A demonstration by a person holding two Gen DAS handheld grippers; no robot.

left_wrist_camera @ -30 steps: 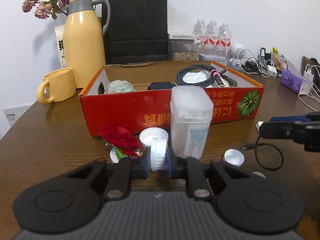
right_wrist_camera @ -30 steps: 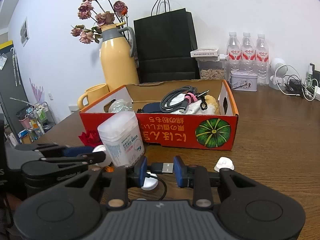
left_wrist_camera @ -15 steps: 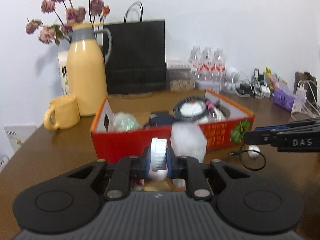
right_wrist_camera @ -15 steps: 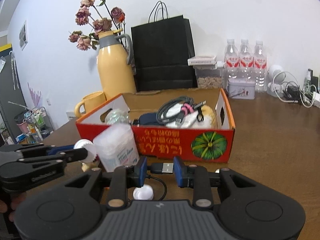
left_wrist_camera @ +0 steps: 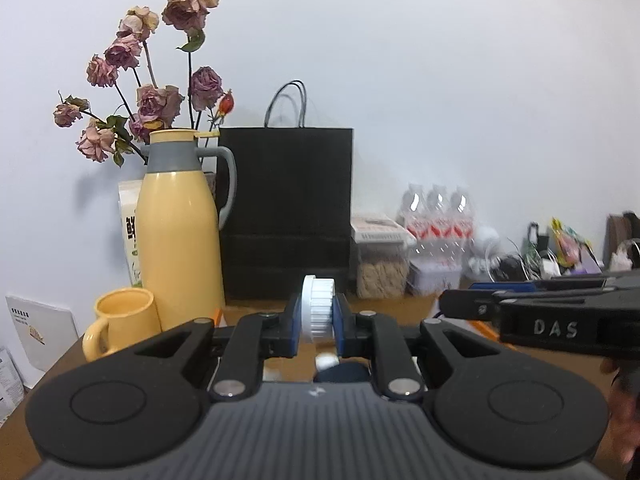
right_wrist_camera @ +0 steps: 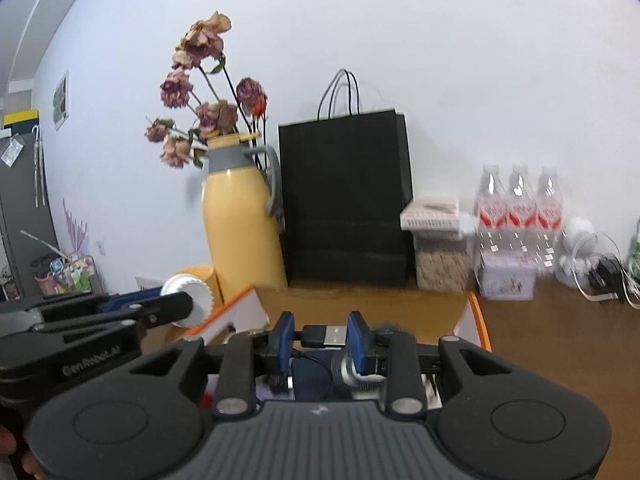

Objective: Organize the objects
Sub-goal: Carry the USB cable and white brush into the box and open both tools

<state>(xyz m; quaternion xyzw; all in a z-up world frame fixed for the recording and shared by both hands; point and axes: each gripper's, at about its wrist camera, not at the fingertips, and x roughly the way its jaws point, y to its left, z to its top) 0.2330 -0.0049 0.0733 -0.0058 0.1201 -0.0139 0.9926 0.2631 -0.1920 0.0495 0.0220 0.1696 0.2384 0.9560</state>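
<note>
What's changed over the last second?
Both hand-held grippers rose from table level to above the box. The left carried up the white cap, the right the USB plug. Both grips stayed shut; the box, flask and bag did not move.

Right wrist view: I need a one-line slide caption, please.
Right gripper clamps a USB plug above the red cardboard box; left gripper holds a white cap alongside.

The thermos jug [left_wrist_camera: 179,236] served as landmark. A mug [left_wrist_camera: 120,322] stood before it to the left; a paper bag [left_wrist_camera: 286,212] stood just right of it. Further right were a lidded food container [left_wrist_camera: 380,258], then three water bottles [left_wrist_camera: 438,216]. Dried roses [left_wrist_camera: 152,96] rose behind the jug.
</note>
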